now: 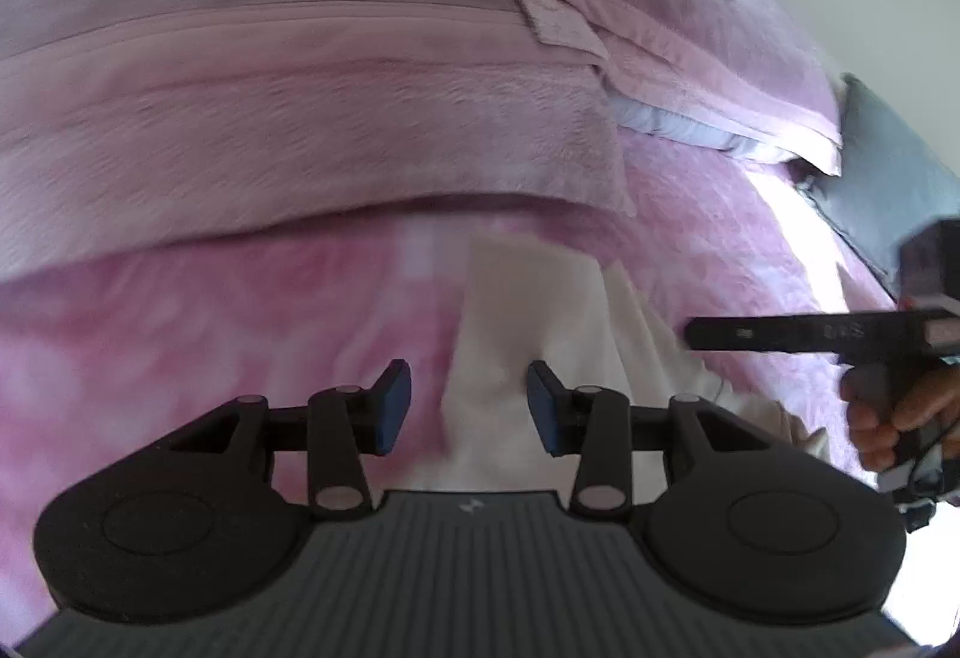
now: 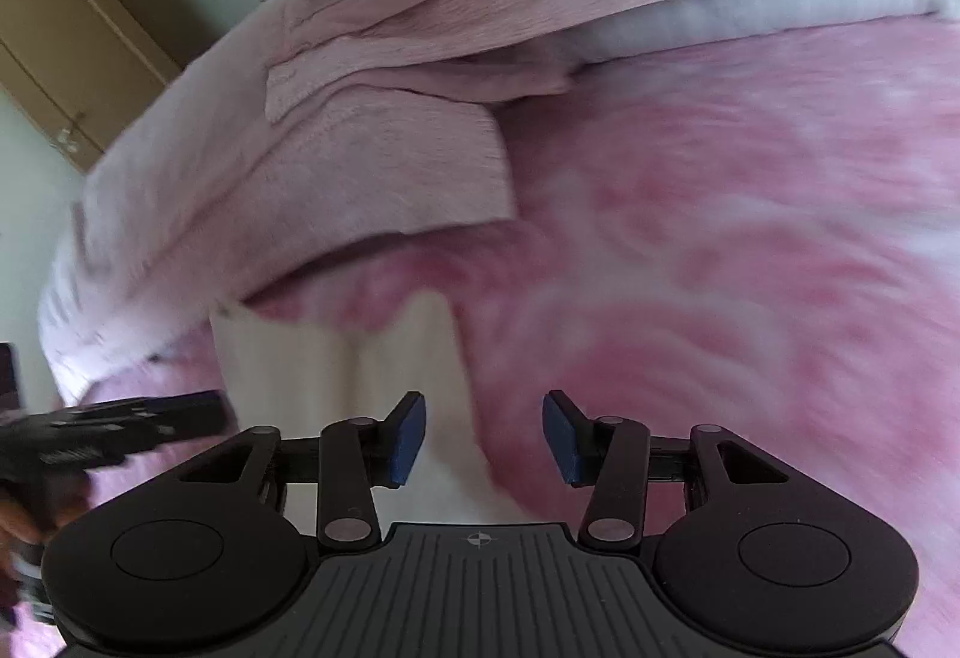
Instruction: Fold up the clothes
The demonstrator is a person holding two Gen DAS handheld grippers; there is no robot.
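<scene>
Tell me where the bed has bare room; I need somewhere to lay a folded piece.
Free: the pink patterned bedspread right of the white garment, below the grey pillow; also the stretch left of the garment, under the folded pink blanket. Crowded: the blanket stack at the back.

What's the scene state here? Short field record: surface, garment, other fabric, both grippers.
surface: pink mottled bedspread
garment: white cloth, lying on the bedspread, partly folded; image blurred
other fabric: folded pink blanket beyond the cloth
left gripper: open, nothing between the pads, above the cloth's left part
right gripper: open, nothing gripped, above the cloth's right edge
background: wooden wardrobe at upper left of the right wrist view
</scene>
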